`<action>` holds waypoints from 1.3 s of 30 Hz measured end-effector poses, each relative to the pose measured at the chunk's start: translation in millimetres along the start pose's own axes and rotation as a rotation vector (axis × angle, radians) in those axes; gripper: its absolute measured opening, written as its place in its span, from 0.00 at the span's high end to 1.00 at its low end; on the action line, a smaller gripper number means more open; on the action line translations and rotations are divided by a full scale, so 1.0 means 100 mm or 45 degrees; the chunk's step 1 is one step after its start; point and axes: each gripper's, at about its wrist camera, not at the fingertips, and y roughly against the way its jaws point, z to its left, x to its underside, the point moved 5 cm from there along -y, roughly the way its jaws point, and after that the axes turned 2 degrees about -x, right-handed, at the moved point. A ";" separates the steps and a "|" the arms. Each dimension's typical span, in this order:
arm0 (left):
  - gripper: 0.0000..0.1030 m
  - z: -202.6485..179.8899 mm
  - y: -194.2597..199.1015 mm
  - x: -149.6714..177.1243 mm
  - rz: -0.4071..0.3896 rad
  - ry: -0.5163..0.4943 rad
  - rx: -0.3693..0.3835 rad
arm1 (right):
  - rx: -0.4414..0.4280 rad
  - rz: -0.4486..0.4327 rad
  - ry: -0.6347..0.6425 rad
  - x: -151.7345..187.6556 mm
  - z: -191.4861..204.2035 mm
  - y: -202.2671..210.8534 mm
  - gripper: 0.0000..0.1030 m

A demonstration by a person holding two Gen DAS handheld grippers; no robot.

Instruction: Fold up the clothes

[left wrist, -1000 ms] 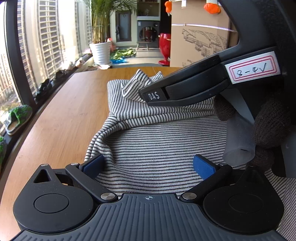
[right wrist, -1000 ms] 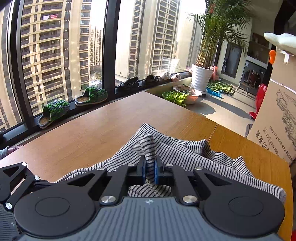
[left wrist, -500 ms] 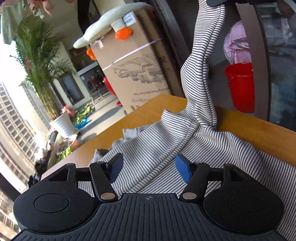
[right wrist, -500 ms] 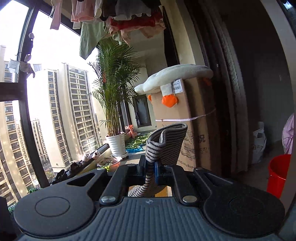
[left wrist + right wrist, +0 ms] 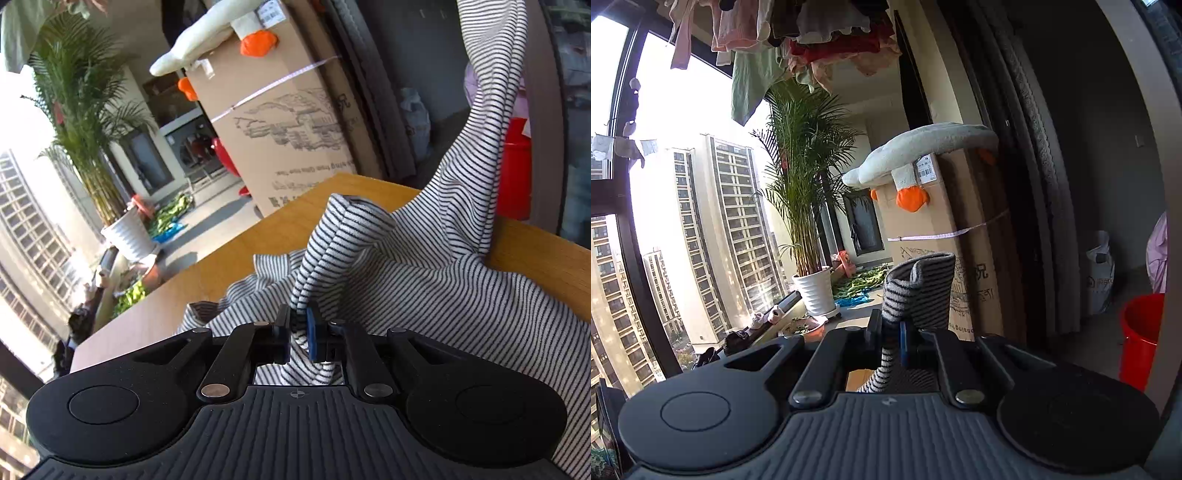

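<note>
Left gripper clamped on a bunched fold of the striped shirt, low over the tabletop; right gripper clamped on another fold of the same shirt, held high, well above the tabletop. Most of the shirt lying crumpled on the tabletop near its far corner, one band of cloth rising taut out of the top of the left view. Step in hand, judged: lifting and spreading the shirt so it can be laid flat for folding. Best done by raising the left gripper to the level of the right, then drawing the two apart until the cloth between them hangs straight. Worth checking that each grip sits at a matching spot, shoulder or hem, though which part is pinched cannot be told here. Risk of a twist in the raised band; better shaken out before lowering. Lay down away from the edge, clear of the box and red bucket beyond it.
</note>
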 end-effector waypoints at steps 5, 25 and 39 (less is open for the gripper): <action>0.91 1.01 0.31 0.02 -0.063 0.216 -0.268 | -0.063 -0.001 0.030 -0.02 0.25 -0.12 0.92; 0.59 1.29 1.14 1.09 0.093 0.577 -0.150 | -0.217 0.549 0.339 1.29 1.04 -0.11 0.30; 0.44 0.68 0.96 1.31 0.241 0.594 0.156 | -0.352 0.779 0.156 1.79 1.16 0.05 0.20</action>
